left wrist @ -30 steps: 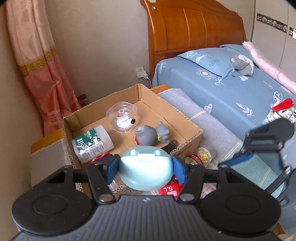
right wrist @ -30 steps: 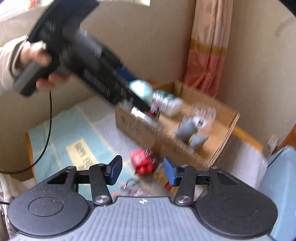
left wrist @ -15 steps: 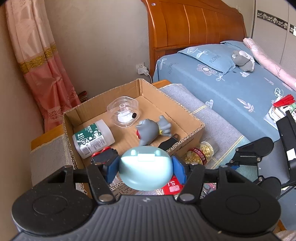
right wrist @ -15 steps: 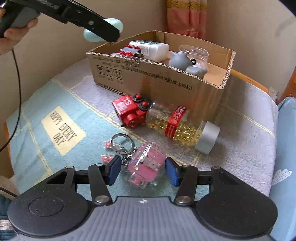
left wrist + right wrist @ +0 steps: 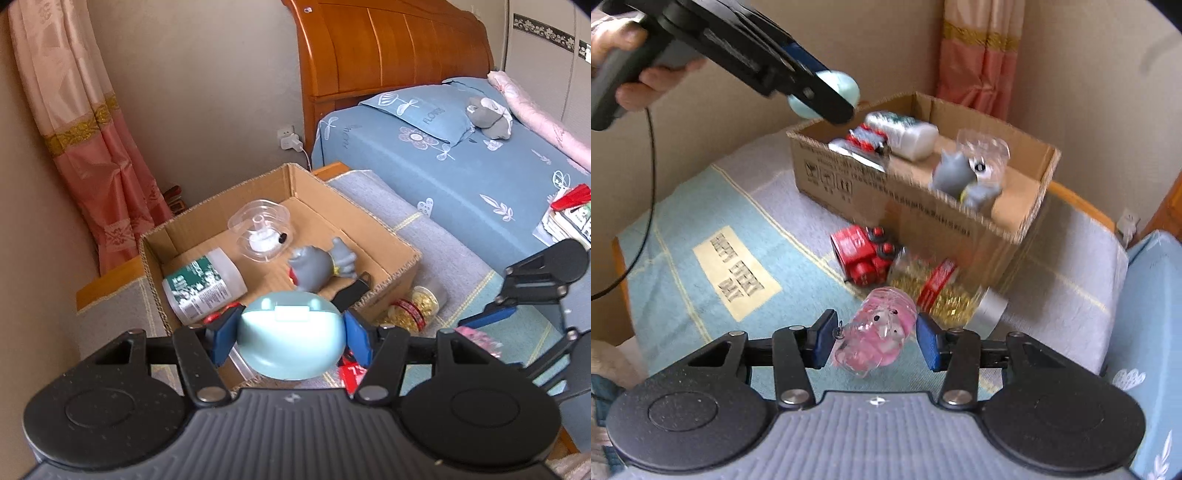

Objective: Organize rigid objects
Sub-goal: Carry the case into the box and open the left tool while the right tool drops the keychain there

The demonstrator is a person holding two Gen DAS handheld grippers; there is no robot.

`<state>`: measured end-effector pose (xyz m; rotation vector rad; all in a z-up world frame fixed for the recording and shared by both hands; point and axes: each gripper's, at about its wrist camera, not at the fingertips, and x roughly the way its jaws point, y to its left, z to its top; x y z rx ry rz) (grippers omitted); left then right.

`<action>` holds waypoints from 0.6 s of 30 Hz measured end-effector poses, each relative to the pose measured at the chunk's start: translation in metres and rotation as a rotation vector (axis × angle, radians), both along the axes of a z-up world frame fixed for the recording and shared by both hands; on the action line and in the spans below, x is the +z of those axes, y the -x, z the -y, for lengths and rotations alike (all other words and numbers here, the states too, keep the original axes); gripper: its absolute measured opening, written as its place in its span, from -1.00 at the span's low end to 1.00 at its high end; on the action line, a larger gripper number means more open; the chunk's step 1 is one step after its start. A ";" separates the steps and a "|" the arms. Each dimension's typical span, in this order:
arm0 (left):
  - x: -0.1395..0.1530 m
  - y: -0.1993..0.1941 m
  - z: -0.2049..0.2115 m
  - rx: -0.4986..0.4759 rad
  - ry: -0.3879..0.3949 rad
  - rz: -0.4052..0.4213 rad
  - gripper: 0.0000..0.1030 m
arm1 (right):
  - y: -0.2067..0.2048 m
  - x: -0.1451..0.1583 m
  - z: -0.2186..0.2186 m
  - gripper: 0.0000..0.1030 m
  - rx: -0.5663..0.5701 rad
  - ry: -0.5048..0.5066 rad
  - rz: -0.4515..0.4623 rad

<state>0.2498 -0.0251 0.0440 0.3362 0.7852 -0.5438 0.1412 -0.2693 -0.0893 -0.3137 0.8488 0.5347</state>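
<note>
My left gripper (image 5: pixel 290 334) is shut on a pale blue oval case (image 5: pixel 290 334) and holds it above the near edge of the cardboard box (image 5: pixel 391 240); it also shows in the right wrist view (image 5: pixel 827 99). My right gripper (image 5: pixel 875 339) is shut on a clear pink pig keychain (image 5: pixel 877 339), lifted a little above the cloth. The box holds a white bottle (image 5: pixel 203 282), a clear plastic case (image 5: pixel 260 230) and a grey figure (image 5: pixel 317 266). A red toy (image 5: pixel 862 254) and a jar of yellow capsules (image 5: pixel 942 295) lie in front of the box.
The box stands on a blue and grey cloth (image 5: pixel 738 266) over a low table. A bed (image 5: pixel 480 173) with wooden headboard lies to the right, a pink curtain (image 5: pixel 85 147) and wall behind. A cable (image 5: pixel 646 177) hangs from the left gripper.
My right gripper has closed on the pink pig keychain and lifted it off the cloth. My left gripper still holds the blue case and has shifted slightly over the box edge.
</note>
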 end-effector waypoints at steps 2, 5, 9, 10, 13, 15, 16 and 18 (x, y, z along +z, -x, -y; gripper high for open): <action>0.003 -0.006 0.000 0.004 0.001 0.004 0.17 | -0.001 0.012 0.000 0.00 0.013 0.009 0.016; 0.008 -0.015 0.002 0.011 0.008 0.007 0.17 | -0.005 0.029 0.001 0.00 0.022 0.008 0.037; 0.006 -0.029 0.006 0.018 0.009 0.005 0.17 | -0.015 0.047 0.005 0.00 0.017 0.010 0.062; 0.004 -0.032 0.008 0.022 0.012 0.001 0.18 | -0.017 0.051 0.006 0.00 0.013 0.014 0.071; -0.004 -0.042 0.011 0.028 0.021 -0.010 0.18 | -0.024 0.062 0.009 0.00 0.004 0.007 0.094; -0.010 -0.048 0.013 0.035 0.028 -0.022 0.18 | -0.029 0.069 0.011 0.00 0.002 0.008 0.112; -0.015 -0.053 0.013 0.041 0.032 -0.030 0.17 | -0.031 0.072 0.013 0.00 0.000 0.009 0.119; -0.022 -0.060 0.013 0.053 0.040 -0.042 0.14 | -0.036 0.078 0.015 0.00 -0.003 0.008 0.127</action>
